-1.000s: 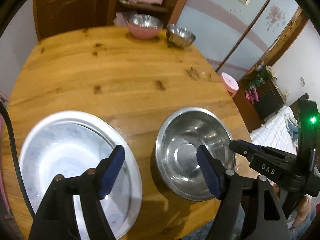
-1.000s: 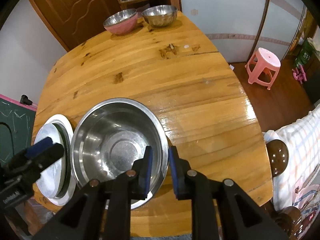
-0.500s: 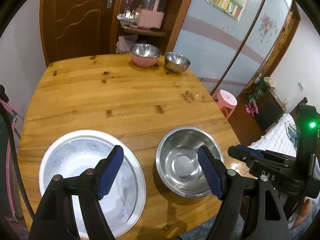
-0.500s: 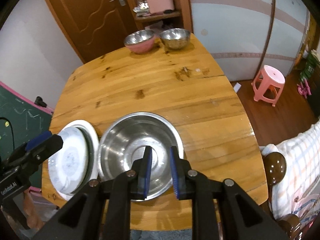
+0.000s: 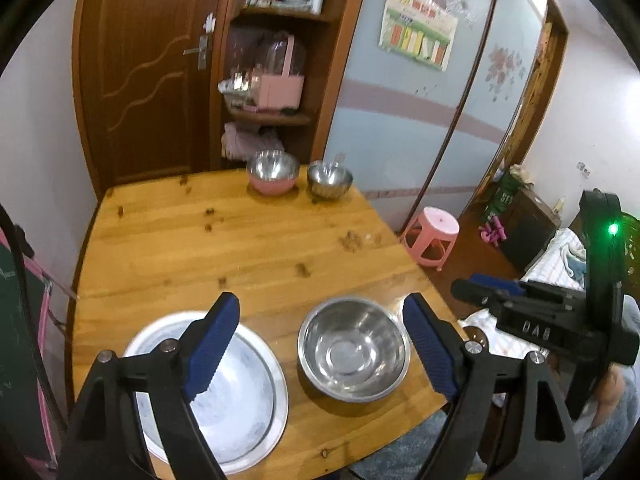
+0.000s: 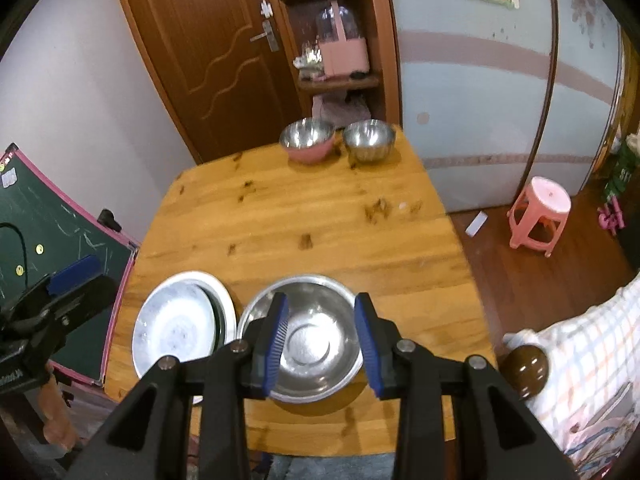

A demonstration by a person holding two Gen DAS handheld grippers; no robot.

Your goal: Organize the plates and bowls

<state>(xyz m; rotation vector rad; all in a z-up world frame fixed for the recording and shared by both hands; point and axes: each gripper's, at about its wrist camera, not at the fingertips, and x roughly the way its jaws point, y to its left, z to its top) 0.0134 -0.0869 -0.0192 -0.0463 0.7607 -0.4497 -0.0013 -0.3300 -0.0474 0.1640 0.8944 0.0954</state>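
Left gripper (image 5: pixel 320 354) and right gripper (image 6: pixel 322 344): jaws spread, just been opening, nothing between them. Plate (image 5: pixel 244 396) and steel bowl (image 6: pixel 308 344) sit near the table's (image 6: pixel 304 216) near edge.

A wooden table (image 6: pixel 304 216) with dark knots in its planks fills the middle of both views. Behind its far edge stands a brown door (image 6: pixel 208 40) with a metal handle (image 6: pixel 266 36), and beside it an open shelf unit (image 6: pixel 340 80) holding a pink container (image 6: pixel 344 54) with a clear domed top — small bottles crowd the shelf above (too blurred to identify). A pale blue sliding panel (image 6: pixel 480 100) carries a colourful poster (image 5: pixel 420 38). On the floor to the right sits a pink plastic stool (image 6: pixel 538 210); to the left leans a green chalkboard (image 6: pixel 44 248) framed in pink.
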